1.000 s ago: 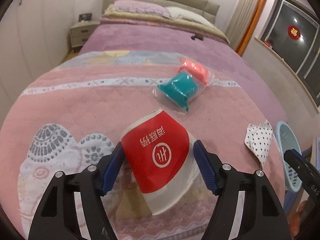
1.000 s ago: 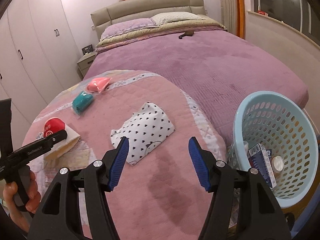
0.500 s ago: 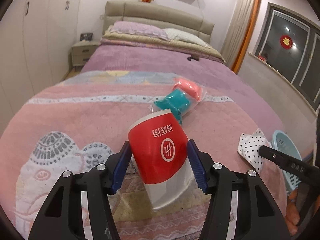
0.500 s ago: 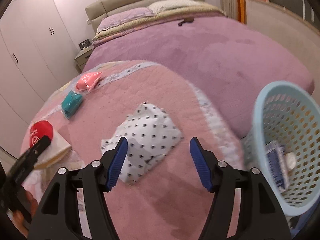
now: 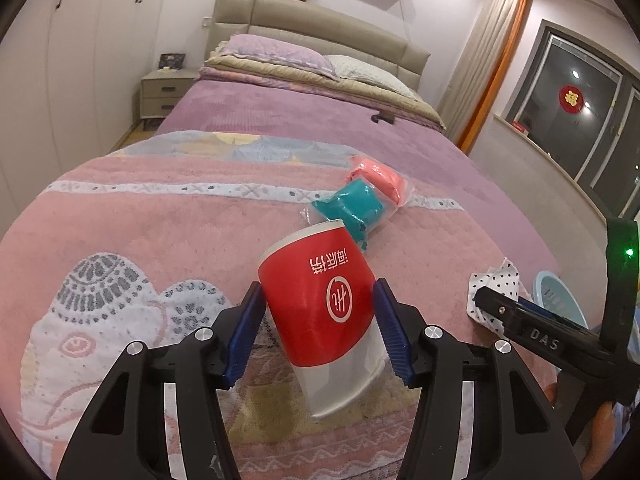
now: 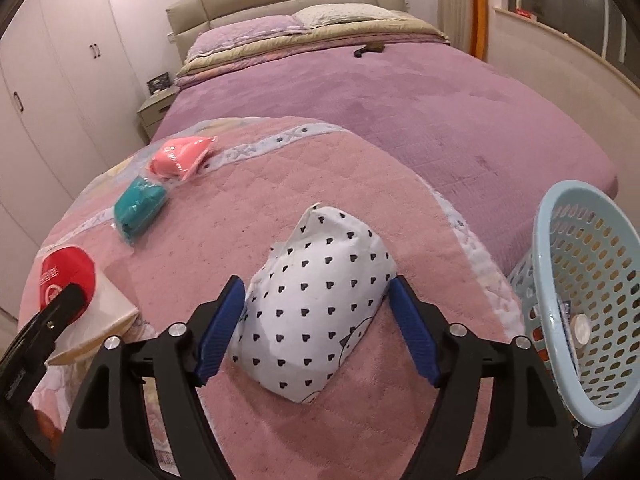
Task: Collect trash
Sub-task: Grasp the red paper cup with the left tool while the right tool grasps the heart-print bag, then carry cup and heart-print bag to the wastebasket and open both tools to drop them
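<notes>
A red and white paper cup is tilted between the blue pads of my left gripper, which is shut on it above the pink quilt. In the right wrist view the same cup shows at the far left. A white packet printed with black hearts lies on the quilt. My right gripper is open, with one pad on each side of the packet. A teal packet and a pink packet lie further back on the quilt.
A light blue perforated basket stands off the bed's right edge with a box and a small round item inside. The purple bedspread stretches to the pillows and headboard. Wardrobes and a nightstand line the left side.
My left gripper closed on the red cup and tipped it up off the quilt. My right gripper moved forward and down until its pads flank the heart-print packet.
</notes>
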The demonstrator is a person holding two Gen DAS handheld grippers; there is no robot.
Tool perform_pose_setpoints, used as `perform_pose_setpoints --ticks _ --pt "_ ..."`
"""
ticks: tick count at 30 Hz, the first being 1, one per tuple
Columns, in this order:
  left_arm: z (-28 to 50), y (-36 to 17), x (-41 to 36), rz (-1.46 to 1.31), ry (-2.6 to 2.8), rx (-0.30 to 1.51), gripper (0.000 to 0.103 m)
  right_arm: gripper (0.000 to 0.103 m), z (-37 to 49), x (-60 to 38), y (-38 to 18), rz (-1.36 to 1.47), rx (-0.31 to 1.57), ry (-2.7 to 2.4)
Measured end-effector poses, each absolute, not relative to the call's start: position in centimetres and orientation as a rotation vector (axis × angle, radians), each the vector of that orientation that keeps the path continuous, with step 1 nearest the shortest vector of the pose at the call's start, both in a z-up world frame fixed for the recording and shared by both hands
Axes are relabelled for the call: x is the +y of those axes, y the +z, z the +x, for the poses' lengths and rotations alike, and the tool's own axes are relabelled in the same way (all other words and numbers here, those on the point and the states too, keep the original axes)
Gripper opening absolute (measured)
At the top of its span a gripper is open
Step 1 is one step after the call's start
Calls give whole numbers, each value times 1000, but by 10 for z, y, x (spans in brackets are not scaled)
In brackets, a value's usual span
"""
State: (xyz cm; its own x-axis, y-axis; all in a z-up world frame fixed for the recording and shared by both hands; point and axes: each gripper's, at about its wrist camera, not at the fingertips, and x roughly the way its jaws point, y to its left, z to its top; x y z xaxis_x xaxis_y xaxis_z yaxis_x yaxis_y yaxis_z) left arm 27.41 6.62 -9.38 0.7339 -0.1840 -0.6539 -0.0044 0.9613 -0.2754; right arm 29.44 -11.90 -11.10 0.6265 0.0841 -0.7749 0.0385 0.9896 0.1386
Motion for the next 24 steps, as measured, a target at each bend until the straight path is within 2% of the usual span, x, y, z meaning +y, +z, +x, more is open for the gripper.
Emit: perform_pose_setpoints --ticks 4,6,13,24 --pt "275 -94 67 -267 -103 745 54 35 293 -122 -111 150 875 4" --pt "275 -94 66 -267 -103 745 54 30 291 -122 -110 148 866 10" --pt "275 -93 65 -260 -104 744 54 24 281 -113 -103 96 799 28" --pt "269 -86 52 -173 -111 706 51 23 252 -129 -84 181 677 79"
